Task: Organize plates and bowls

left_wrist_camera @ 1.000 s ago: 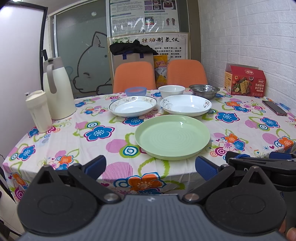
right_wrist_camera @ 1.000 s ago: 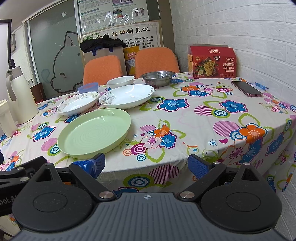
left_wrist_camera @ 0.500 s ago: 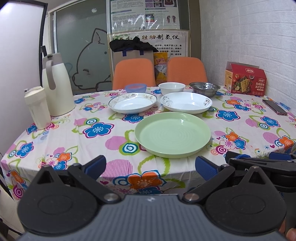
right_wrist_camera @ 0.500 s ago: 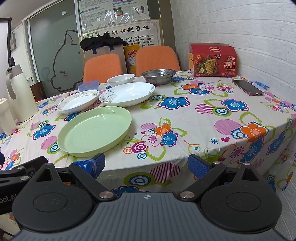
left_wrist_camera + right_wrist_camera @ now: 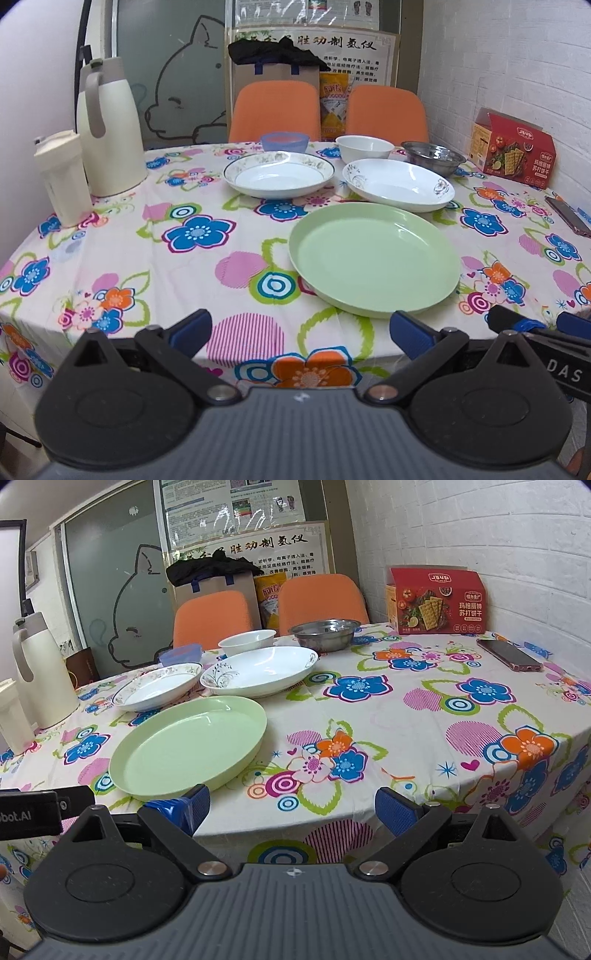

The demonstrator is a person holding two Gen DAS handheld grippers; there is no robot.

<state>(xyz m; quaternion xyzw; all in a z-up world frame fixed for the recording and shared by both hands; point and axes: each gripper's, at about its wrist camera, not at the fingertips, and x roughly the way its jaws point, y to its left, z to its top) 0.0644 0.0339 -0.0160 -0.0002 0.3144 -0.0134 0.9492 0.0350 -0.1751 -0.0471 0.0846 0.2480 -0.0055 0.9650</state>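
Nearest to me lies the green plate (image 5: 373, 258), round, plain and empty, flat on the flowered cloth near the table's front edge. Behind it I see two white dishes side by side, both empty and right way up: the gold-rimmed plate (image 5: 279, 174) on the left, with a faded flower band round its rim, and the white plate (image 5: 398, 183) on the right, with dark sprigs painted on its rim. Its near rim sits just beside the green plate's far rim. Farther back stand three bowls in a row, all upright: a blue bowl (image 5: 284, 141), a white bowl (image 5: 364, 147) and a steel bowl (image 5: 433, 156).
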